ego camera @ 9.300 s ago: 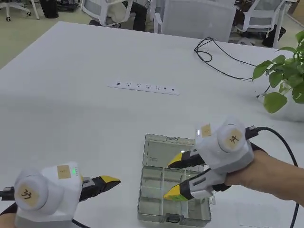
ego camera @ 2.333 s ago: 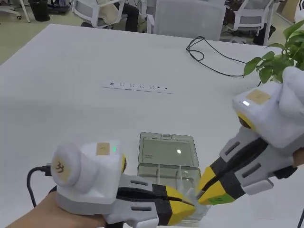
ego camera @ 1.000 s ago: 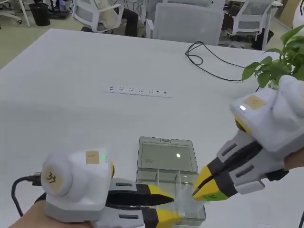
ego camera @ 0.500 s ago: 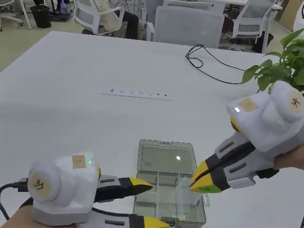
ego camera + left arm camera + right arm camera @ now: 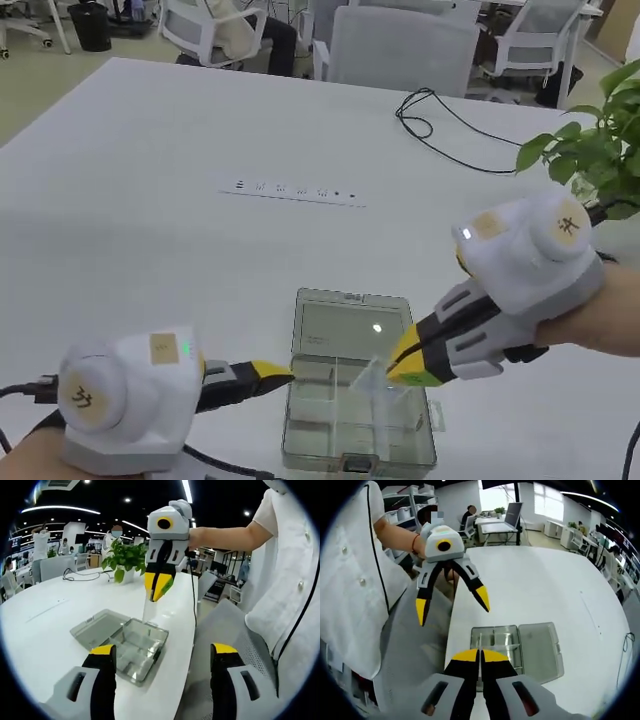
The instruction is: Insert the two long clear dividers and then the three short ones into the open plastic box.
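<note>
Clear divider [image 5: 376,386] clamped in R gripper [image 5: 400,365] jaws over box [image 5: 292,432]; L gripper [image 5: 268,374] jaws apart.

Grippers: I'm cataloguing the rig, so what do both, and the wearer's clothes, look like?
The left gripper and right gripper match: grey-white bodies, black jaws with yellow tips, tan stickers, handwritten round caps, black cables. The person wears a white short-sleeved buttoned shirt and a red wristband.

Left gripper [image 5: 268,374], lower left: white-grey housing, black jaws, yellow tips, round tan sticker [image 5: 80,397], green light [image 5: 186,349], black cable [image 5: 22,391]. Right gripper [image 5: 405,366], right side: same colours, white light [image 5: 466,235]. White buttoned shirt [image 5: 285,580]; red wristband [image 5: 413,543].
</note>
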A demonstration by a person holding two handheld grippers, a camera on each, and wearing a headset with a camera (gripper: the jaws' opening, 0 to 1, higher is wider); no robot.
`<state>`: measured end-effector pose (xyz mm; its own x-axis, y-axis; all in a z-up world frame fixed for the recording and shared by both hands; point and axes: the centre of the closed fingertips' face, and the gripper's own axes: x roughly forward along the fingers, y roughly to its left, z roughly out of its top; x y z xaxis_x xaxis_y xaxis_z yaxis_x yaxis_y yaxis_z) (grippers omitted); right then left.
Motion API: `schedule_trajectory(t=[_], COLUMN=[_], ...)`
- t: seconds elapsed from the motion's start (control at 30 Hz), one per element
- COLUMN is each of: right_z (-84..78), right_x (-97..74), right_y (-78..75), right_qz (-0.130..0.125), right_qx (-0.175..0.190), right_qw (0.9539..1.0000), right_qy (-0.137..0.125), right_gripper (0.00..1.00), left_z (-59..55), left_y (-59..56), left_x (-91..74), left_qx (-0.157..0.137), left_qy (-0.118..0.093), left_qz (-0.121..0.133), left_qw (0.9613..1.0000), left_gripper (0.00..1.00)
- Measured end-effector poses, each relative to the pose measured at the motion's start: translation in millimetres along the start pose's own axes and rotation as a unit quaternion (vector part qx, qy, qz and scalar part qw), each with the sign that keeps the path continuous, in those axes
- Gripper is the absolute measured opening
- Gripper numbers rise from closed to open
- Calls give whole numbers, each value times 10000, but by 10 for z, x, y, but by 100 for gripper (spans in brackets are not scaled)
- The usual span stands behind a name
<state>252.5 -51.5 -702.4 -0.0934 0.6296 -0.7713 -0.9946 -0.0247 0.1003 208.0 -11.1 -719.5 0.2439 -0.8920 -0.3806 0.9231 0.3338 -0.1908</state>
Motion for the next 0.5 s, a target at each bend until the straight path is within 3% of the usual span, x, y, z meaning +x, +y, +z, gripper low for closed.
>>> schedule_trajectory(t=[0.5], right_z=[-206], right_x=[250], right_y=[-255], right_qz=[-87], right_qx=[52], right_qw=[9999], right_qy=[112], right_gripper=[3], left_z=[-158], left_y=[57], left_x=[-26], left_qx=[-49], left_qy=[153], left_qz=[40], left_qw=[9999], left_gripper=[90])
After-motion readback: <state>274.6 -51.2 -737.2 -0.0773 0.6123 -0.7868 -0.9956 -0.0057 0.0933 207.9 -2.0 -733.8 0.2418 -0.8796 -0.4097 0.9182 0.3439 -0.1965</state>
